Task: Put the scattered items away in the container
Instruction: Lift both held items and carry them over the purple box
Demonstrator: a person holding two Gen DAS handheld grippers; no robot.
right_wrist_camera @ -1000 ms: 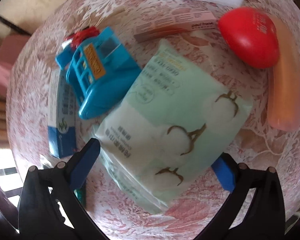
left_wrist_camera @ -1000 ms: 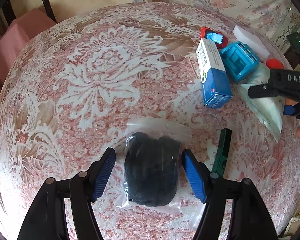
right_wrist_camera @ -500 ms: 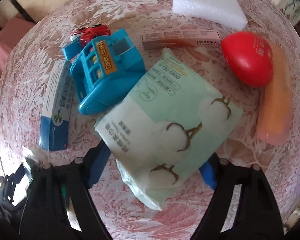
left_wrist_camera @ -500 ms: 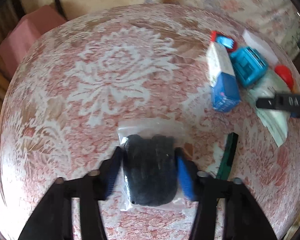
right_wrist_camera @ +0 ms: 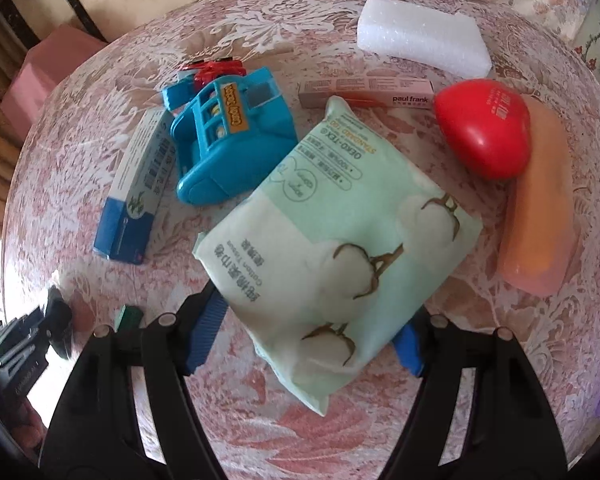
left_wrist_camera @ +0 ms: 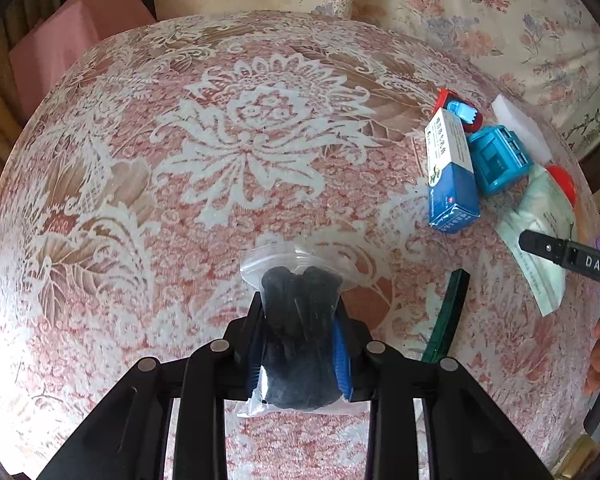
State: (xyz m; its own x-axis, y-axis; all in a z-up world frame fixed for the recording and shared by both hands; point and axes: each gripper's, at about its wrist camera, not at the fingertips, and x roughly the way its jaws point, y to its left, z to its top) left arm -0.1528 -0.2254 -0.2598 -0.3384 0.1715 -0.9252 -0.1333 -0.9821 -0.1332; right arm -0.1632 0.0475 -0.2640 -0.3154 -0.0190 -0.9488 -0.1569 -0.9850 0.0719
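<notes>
A: What holds anything?
B: One clear bag with black stuff, on the table, left gripper closing on it.
A: Right gripper?
B: Closing around one tissue pack; pads touching.

A home is showing here: a lace-patterned cloth is covering the bench, floral bedding is lying behind it.

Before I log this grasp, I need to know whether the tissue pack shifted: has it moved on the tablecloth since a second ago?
Cannot tell. The tissue pack keeps the same overlap with the blue toy and sits just as close to the red egg-shaped item; the camera's own motion explains the framing change.
</notes>
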